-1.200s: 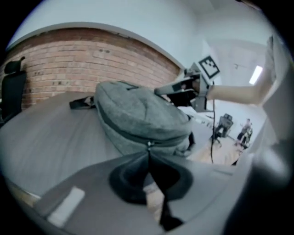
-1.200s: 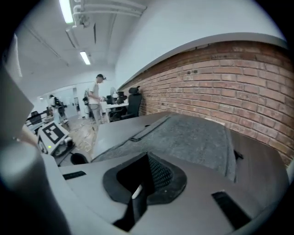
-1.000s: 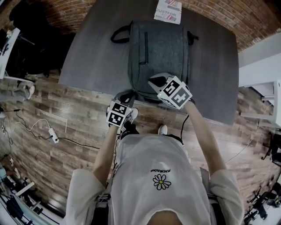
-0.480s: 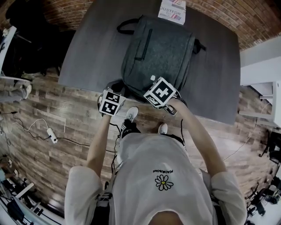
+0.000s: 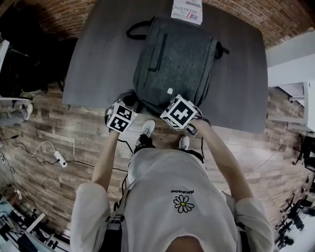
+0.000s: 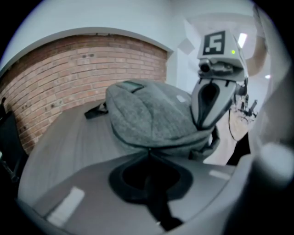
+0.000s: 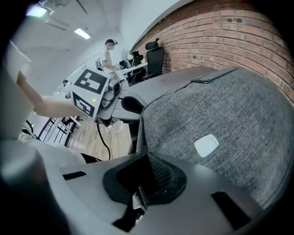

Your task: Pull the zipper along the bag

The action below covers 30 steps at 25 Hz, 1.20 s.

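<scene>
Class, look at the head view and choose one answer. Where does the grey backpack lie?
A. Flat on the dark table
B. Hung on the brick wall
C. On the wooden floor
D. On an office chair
A: the grey backpack lies flat on the dark table, with the left gripper and the right gripper at its end nearest the person.

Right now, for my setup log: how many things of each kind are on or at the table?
Backpack: 1
Printed card: 1
Claws: 2 (left claw, right claw)
Total: 4
</scene>
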Each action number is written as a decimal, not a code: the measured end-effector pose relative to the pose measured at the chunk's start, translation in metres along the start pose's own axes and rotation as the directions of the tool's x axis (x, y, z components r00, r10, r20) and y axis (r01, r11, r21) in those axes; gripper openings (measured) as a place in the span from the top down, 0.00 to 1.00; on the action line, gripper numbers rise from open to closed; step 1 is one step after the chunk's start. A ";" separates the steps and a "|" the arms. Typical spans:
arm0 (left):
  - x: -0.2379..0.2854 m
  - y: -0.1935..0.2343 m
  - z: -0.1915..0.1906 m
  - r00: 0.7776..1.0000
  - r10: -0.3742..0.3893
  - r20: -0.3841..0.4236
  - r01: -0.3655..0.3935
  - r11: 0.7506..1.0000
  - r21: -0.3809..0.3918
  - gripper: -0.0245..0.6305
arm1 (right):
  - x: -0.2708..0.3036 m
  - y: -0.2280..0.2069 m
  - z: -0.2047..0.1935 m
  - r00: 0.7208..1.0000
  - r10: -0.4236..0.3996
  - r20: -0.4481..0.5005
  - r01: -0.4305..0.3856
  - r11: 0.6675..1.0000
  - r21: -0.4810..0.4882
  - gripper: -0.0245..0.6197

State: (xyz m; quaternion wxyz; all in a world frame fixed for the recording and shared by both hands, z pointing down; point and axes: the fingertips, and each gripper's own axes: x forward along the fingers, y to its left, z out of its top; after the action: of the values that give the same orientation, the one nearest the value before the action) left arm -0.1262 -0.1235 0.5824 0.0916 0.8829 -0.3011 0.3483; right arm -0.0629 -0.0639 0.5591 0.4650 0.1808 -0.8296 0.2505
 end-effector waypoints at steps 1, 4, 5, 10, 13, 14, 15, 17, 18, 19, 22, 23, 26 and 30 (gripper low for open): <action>-0.001 0.002 -0.001 1.000 -0.004 -0.010 0.004 1.000 0.014 0.95 | 0.002 0.001 0.001 1.000 0.005 0.004 -0.005 1.000 0.021 0.96; -0.004 0.007 -0.003 0.999 -0.005 -0.045 0.008 0.997 0.074 0.95 | 0.009 0.000 0.008 0.999 -0.035 -0.003 0.035 0.998 0.050 0.96; -0.007 0.008 -0.005 0.998 -0.007 -0.056 0.012 0.995 0.097 0.96 | 0.012 -0.002 0.010 0.998 -0.061 -0.012 0.062 0.997 0.035 0.96; -0.036 0.012 -0.013 0.999 -0.017 -0.044 0.020 0.997 0.072 0.96 | 0.023 -0.006 0.025 0.998 -0.045 -0.037 0.048 0.996 0.076 0.96; -0.041 0.001 -0.009 0.999 -0.037 -0.035 0.038 0.998 0.045 0.95 | 0.025 -0.010 0.025 0.999 -0.037 -0.036 0.040 0.995 0.092 0.96; -0.041 -0.004 -0.008 0.998 -0.041 -0.046 0.044 0.998 0.056 0.95 | 0.025 -0.010 0.025 0.999 -0.036 -0.035 0.039 0.995 0.094 0.96; -0.042 -0.008 -0.009 0.997 -0.043 -0.059 0.047 0.996 0.069 0.94 | 0.026 -0.010 0.025 0.999 -0.033 -0.034 0.036 0.995 0.095 0.96; -0.045 -0.015 -0.011 0.995 -0.041 -0.086 0.050 0.993 0.106 0.94 | 0.028 -0.009 0.026 0.999 -0.022 -0.032 0.025 0.995 0.099 0.96; -0.046 -0.018 -0.013 0.994 -0.044 -0.100 0.056 0.990 0.127 0.94 | 0.028 -0.008 0.026 0.999 -0.015 -0.031 0.018 0.995 0.101 0.96; -0.048 -0.020 -0.014 0.992 -0.054 -0.115 0.070 0.987 0.144 0.94 | 0.028 -0.009 0.026 1.000 -0.007 -0.029 0.010 0.995 0.102 0.96; -0.052 -0.032 -0.018 0.977 -0.140 -0.159 0.166 0.971 0.170 0.94 | 0.023 -0.007 0.028 1.000 0.030 -0.011 -0.029 0.994 0.106 0.96; -0.054 -0.037 -0.020 0.969 -0.179 -0.169 0.207 0.963 0.170 0.94 | 0.020 -0.005 0.032 0.999 0.049 0.018 -0.051 0.992 0.112 0.96; -0.060 -0.059 -0.016 0.947 -0.286 -0.148 0.303 0.946 0.112 0.94 | 0.001 -0.002 0.058 0.972 0.104 0.210 -0.142 0.975 0.173 0.96; -0.056 -0.073 -0.019 0.962 -0.235 -0.139 0.246 0.966 0.073 0.95 | -0.055 -0.022 0.070 0.920 0.003 0.392 -0.070 0.985 0.158 0.96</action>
State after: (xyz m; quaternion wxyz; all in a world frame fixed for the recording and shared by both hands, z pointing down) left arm -0.1256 -0.0316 0.5625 0.1129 0.8917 -0.1692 0.4043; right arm -0.0714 -0.1184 0.4865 0.2687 0.2503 -0.8846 0.2873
